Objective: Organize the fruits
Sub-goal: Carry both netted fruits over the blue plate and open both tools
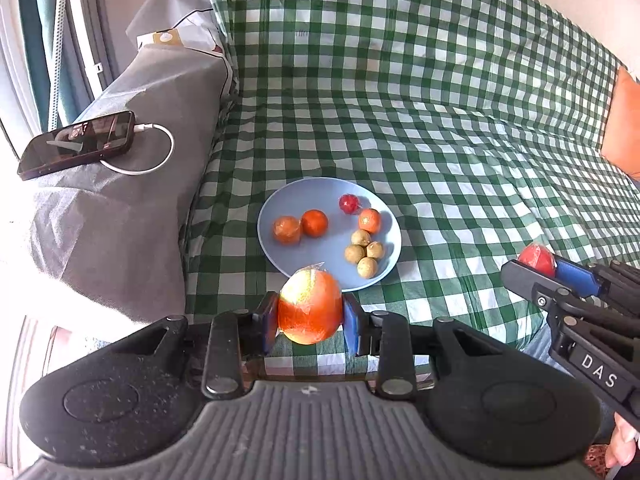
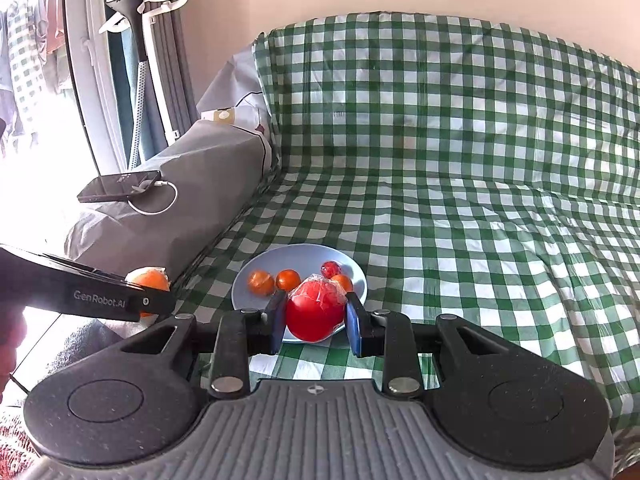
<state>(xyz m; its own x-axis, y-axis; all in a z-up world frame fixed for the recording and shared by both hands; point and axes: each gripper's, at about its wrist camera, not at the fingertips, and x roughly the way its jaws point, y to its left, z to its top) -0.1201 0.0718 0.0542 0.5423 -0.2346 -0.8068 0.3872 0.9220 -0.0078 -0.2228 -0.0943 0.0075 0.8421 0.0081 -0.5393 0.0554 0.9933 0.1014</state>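
Both tools loaded, short of the blue plate (image 1: pixel 280 256). At lower centre of the left wrist view, our left gripper (image 1: pixel 310 316) pinches a wrapped orange fruit (image 1: pixel 310 308) between its blue pads; at lower centre of the right wrist view, our right gripper (image 2: pixel 316 316) pinches a wrapped red fruit (image 2: pixel 314 312) likewise. The plate lies mid-frame on the green checked cloth (image 1: pixel 440 140), bearing several small orange fruits (image 1: pixel 314 223), one small red fruit (image 1: pixel 349 203) and a cluster of small brown fruits (image 1: pixel 366 254). We judge the carrying step in hand; next, each fruit wants lowering onto a bare patch of plate, near its like, before the pads part. A phone (image 1: pixel 76 144) rests at upper left, uninvolved.
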